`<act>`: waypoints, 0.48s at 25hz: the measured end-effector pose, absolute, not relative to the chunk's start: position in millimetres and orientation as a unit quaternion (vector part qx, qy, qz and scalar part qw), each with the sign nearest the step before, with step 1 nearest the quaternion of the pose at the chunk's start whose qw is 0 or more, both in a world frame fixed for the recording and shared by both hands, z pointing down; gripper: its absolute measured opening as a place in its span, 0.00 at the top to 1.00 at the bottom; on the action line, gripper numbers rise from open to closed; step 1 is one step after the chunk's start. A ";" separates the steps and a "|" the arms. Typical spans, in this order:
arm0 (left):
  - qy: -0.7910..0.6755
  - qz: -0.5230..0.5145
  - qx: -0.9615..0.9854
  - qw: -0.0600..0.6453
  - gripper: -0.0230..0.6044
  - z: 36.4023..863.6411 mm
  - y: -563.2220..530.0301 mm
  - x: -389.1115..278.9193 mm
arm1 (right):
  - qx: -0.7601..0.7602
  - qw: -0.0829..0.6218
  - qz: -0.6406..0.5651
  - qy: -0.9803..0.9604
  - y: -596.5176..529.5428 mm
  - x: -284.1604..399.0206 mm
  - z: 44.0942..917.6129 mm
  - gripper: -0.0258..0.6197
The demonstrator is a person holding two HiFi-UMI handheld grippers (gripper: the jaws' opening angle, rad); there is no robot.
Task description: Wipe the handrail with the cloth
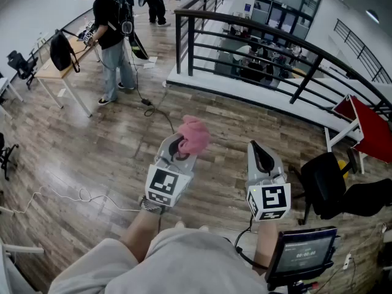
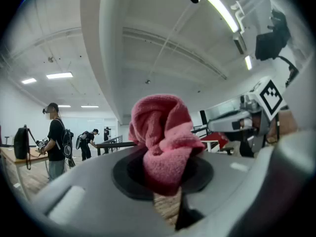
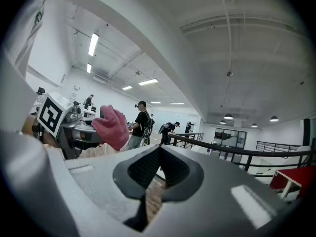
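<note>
Gripping the bunched cloth (image 1: 195, 135), the left gripper (image 1: 180, 144) sits well short of the handrail (image 1: 278, 37) ahead. The right gripper (image 1: 263, 158) beside it is closed on nothing. Wiping would likely go best with the cloth pressed flat onto the top bar.

the cloth (image 1: 195, 135) is pink. beyond the cloth, the handrail (image 1: 257, 32) is black. the left claw (image 1: 180, 144) and right claw (image 1: 262, 155) are pale grey, with black-and-white square markers (image 1: 164, 185). under the cloth, the floor (image 1: 92, 158) is grey-brown wood grain.
</note>
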State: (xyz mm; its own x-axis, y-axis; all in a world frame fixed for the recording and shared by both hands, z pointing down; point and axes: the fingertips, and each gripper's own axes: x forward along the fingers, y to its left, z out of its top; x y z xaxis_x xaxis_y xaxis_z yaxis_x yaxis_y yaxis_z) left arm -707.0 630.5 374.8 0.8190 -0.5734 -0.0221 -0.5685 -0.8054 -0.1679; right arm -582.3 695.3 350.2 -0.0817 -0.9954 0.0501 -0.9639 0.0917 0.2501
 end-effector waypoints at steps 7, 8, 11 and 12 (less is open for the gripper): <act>0.296 -0.018 -0.951 0.082 0.81 374.5 632.4 -705.8 | 0.652 0.081 -0.081 -0.749 696.4 -591.2 345.7 0.96; 0.296 -0.018 -0.951 0.083 0.81 374.6 632.6 -705.7 | 0.651 0.080 -0.081 -0.750 696.0 -592.0 345.4 0.96; 0.296 -0.020 -0.951 0.083 0.81 375.0 633.7 -703.7 | 0.643 0.079 -0.085 -0.757 696.4 -594.1 345.2 0.96; 0.296 -0.020 -0.951 0.083 0.81 374.9 633.9 -702.9 | 0.641 0.080 -0.086 -0.758 696.6 -594.3 345.0 0.96</act>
State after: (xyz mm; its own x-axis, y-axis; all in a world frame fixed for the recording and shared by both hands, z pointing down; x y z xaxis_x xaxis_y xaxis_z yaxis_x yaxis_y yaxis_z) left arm -702.9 633.9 374.9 0.8239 -0.5666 -0.0115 -0.5601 -0.8111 -0.1687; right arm -594.3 696.6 345.0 -0.1647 -0.9863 0.0114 -0.9589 0.1628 0.2322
